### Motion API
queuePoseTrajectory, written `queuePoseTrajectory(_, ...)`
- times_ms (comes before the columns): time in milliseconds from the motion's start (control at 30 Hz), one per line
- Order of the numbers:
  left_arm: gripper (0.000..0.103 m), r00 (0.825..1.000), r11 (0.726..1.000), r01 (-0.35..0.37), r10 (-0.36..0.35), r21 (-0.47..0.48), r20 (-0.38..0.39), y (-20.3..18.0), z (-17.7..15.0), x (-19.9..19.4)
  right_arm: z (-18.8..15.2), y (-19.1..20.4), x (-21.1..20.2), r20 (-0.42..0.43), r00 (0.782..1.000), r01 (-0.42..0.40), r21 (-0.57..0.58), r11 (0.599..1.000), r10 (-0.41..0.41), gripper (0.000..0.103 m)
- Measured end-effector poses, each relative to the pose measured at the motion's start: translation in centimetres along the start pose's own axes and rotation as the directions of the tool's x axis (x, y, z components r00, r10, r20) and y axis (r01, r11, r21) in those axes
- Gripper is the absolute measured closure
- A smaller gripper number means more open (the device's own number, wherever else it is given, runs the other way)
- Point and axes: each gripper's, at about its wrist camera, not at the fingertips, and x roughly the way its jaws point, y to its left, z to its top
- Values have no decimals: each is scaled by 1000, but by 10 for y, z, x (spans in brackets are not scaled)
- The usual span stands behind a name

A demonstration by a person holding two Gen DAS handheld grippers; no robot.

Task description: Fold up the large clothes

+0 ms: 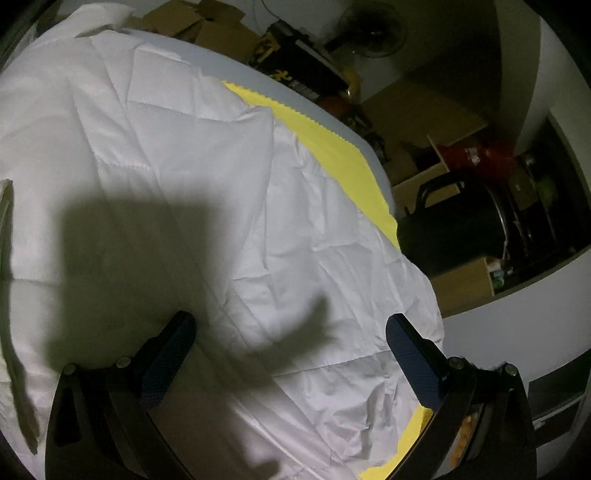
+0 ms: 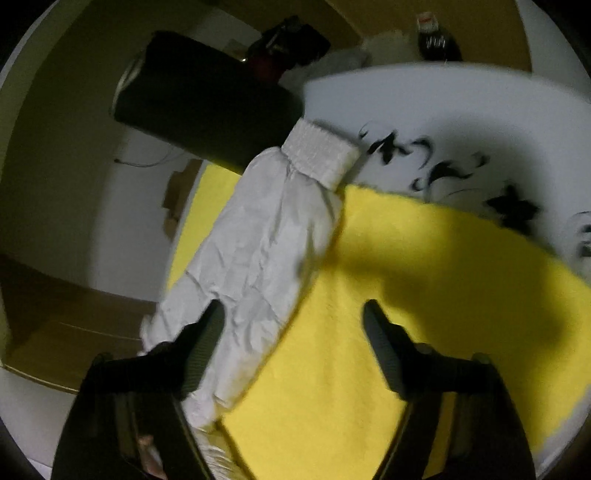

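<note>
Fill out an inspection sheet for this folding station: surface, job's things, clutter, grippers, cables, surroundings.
Surface: white table with black floral print, covered by a yellow cloth.
Job's things: white padded jacket spread on the cloth; its sleeve with a ribbed cuff lies flat.
Clutter: nothing seen on the surface.
Grippers: left gripper open above the jacket; right gripper open, holding nothing.
Cables: thin wire along the wall.
Surroundings: cardboard boxes, fan, black suitcase.
</note>
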Motion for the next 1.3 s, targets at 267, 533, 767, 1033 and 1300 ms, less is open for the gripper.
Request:
queuePoseTrajectory(267, 0, 999, 998, -42, 43, 55, -8, -5, -1, 5, 41, 3, 53, 78, 994, 78, 18, 997, -80, 48)
queuePoseTrajectory(533, 0, 999, 1000, -17, 17, -5, 29, 2, -5, -25, 29, 70, 40, 210, 972, 142, -164, 976, -106, 96)
queuePoseTrajectory(767, 0, 984, 999, -36, 35, -1, 173, 12, -34, -142, -48, 215, -38, 339, 937, 93, -467, 880, 81, 96)
queuePoseTrajectory(1033, 0, 927, 996, -72, 85, -50, 365, 78, -135, -329, -231, 374, -16, 20, 963, -183, -688, 702, 270, 97)
queuePoseTrajectory(1300, 0, 726, 928, -331, 365, -169, 583, 135, -221, -491, -407, 433, 134, -281, 958, -267, -787, 556, 61, 97)
